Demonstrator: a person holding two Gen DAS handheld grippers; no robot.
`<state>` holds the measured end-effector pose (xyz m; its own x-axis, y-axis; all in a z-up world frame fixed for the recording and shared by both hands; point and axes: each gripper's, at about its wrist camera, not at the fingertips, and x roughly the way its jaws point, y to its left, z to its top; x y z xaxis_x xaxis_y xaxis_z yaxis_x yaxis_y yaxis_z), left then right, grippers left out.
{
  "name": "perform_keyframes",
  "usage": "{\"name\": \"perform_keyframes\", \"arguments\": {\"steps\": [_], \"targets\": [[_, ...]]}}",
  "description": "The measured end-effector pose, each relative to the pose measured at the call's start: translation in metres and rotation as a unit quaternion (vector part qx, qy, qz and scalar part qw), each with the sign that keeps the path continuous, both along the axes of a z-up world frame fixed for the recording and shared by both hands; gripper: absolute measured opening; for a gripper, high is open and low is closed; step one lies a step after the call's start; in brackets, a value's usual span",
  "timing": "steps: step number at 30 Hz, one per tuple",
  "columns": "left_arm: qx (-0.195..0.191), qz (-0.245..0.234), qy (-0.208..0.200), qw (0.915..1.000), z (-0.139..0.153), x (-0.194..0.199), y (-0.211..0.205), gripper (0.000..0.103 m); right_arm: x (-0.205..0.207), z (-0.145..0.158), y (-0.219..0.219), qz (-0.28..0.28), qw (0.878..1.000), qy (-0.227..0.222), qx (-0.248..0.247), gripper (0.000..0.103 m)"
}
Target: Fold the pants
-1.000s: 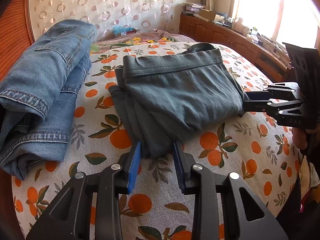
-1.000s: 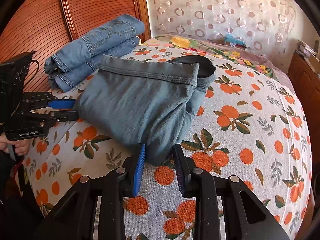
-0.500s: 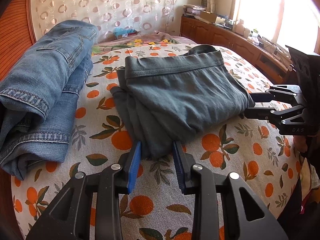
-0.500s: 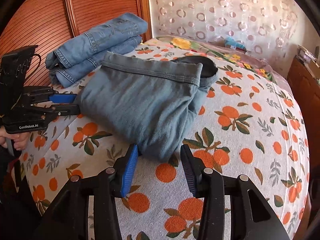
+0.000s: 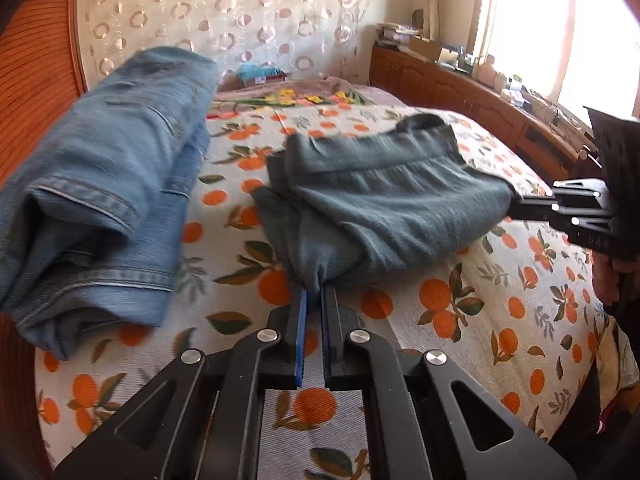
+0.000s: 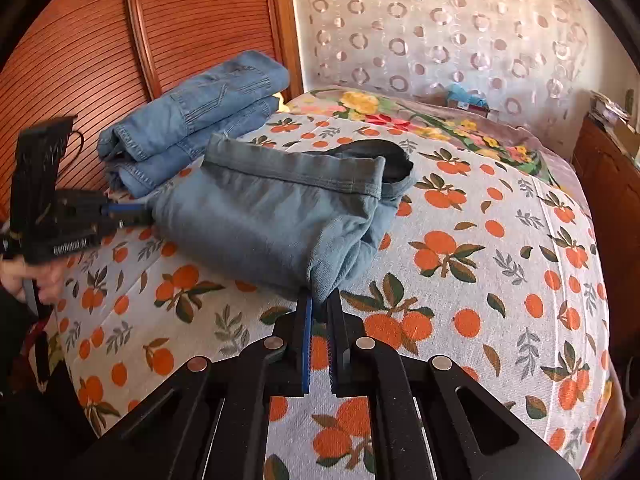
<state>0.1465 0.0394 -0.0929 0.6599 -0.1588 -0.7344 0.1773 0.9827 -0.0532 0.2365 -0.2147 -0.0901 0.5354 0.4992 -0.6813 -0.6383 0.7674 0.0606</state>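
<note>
Folded grey-blue pants (image 5: pixel 384 208) lie on the orange-print bedspread (image 5: pixel 460 320). My left gripper (image 5: pixel 314 292) is shut on the near corner of the pants, cloth pinched between its pads. In the right wrist view the same pants (image 6: pixel 272 216) spread out ahead, and my right gripper (image 6: pixel 320 300) is shut on their other near corner. Each gripper also shows in the other's view: the right gripper (image 5: pixel 520 206) grips the pants' right edge, the left gripper (image 6: pixel 132 214) their left edge.
Folded blue jeans (image 5: pixel 100 184) are stacked on the left by the wooden headboard (image 6: pixel 120 40). A wooden cabinet (image 5: pixel 460 92) with clutter runs along the right under a bright window. A flowered blanket (image 6: pixel 420 120) lies at the far end of the bed.
Both grippers went from open, straddling the pants' corners, to shut on the cloth. The right gripper widened briefly before it closed. The pants' corners are drawn up slightly.
</note>
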Motion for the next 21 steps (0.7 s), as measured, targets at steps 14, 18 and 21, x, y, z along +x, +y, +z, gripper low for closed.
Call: {"name": "perform_keyframes", "arguments": {"steps": [14,18,21], "targets": [[0.017,0.017,0.026,0.9994,-0.011,-0.013,0.018,0.000,-0.016,-0.006,-0.013,-0.003,1.000,0.009,-0.012,0.005],[-0.008,0.023,0.021,0.9995,-0.005,-0.018,0.028,0.000,-0.018,-0.001,-0.019,-0.002,1.000,0.015,0.008,0.006],[-0.007,0.026,0.014,0.9995,0.001,-0.016,0.025,0.008,-0.021,0.005,-0.026,-0.011,1.000,0.010,0.015,0.013]]}}
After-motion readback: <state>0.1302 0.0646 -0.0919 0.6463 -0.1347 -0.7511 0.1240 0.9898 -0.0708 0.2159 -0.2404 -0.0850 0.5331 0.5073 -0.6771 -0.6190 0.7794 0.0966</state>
